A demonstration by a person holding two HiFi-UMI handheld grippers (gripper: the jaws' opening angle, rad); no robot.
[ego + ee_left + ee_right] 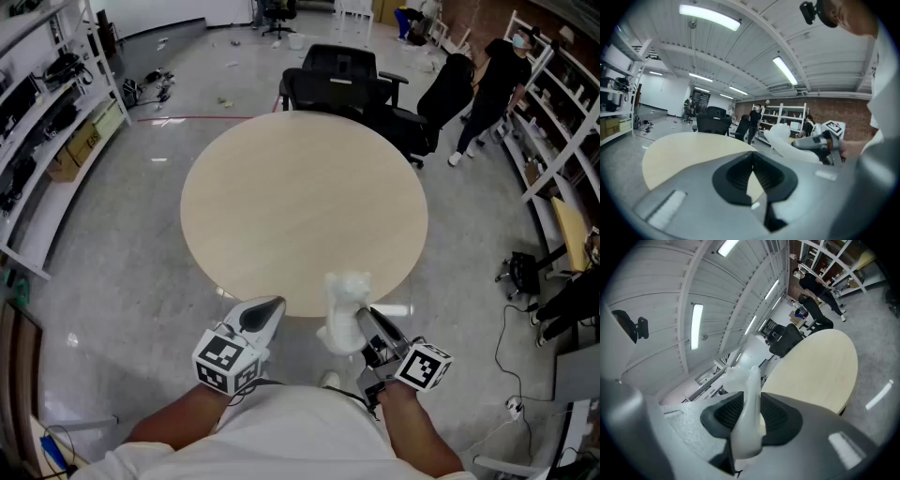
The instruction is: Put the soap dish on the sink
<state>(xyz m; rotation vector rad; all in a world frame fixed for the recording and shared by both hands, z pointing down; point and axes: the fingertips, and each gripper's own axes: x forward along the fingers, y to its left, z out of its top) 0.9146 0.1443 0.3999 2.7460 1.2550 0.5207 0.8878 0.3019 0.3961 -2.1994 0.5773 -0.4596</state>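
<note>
A white soap dish is held on edge over the near rim of the round beige table, with my right gripper shut on it. In the right gripper view the soap dish stands pinched between the dark pads of the right gripper, with the table beyond. My left gripper hovers just left of it at the table's near edge, shut with nothing in it. The left gripper view shows the left gripper, and at its right the soap dish. No sink is in view.
Black office chairs stand at the table's far side. A person stands at the back right by white shelves. More shelves line the left wall. Cables and gear lie on the floor at right.
</note>
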